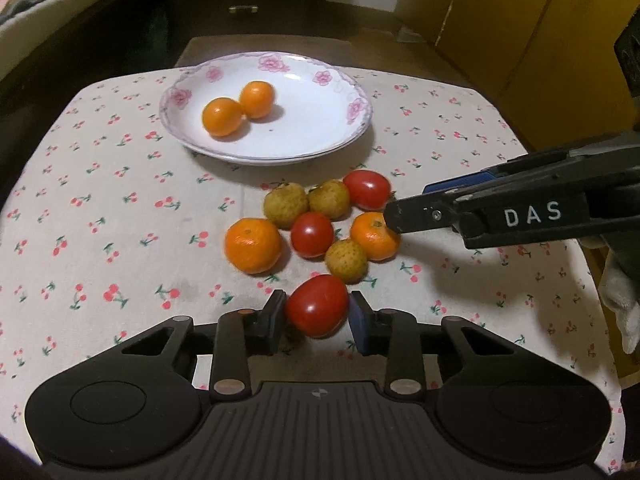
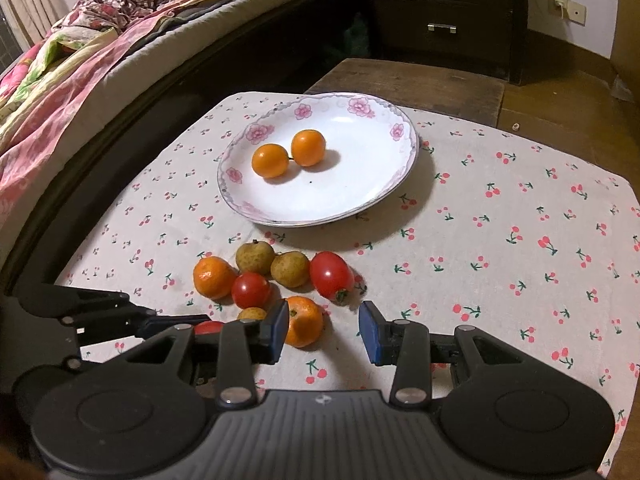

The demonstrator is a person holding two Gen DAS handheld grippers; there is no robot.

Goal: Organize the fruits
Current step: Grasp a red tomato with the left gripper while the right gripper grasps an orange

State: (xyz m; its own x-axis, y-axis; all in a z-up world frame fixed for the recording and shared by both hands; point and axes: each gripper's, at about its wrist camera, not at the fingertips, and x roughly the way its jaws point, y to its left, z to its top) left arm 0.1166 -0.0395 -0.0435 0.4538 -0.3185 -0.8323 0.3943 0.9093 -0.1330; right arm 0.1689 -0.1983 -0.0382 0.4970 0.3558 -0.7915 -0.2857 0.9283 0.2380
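A white floral plate (image 1: pixel 320 136) (image 2: pixel 360 196) holds two small oranges (image 1: pixel 238 110) (image 2: pixel 288 154). In front of it lies a pile of fruit on the cherry-print cloth: tangerines (image 1: pixel 253 250), red tomatoes (image 1: pixel 367 189) (image 2: pixel 331 274) and brown-green longans (image 1: pixel 286 204) (image 2: pixel 290 269). My left gripper (image 1: pixel 318 312) is shut on a red tomato (image 1: pixel 317 305) at the pile's near edge. My right gripper (image 2: pixel 325 334) is open, its left pad beside a tangerine (image 2: pixel 305 320); it also shows in the left wrist view (image 1: pixel 394 216), touching that tangerine (image 1: pixel 374 236).
The cloth (image 1: pixel 100 208) covers a small table with edges close on all sides. A bed (image 2: pixel 80 60) stands to the left and a dark drawer cabinet (image 2: pixel 440 8) behind. Yellow wooden panels (image 1: pixel 540 40) are at the right.
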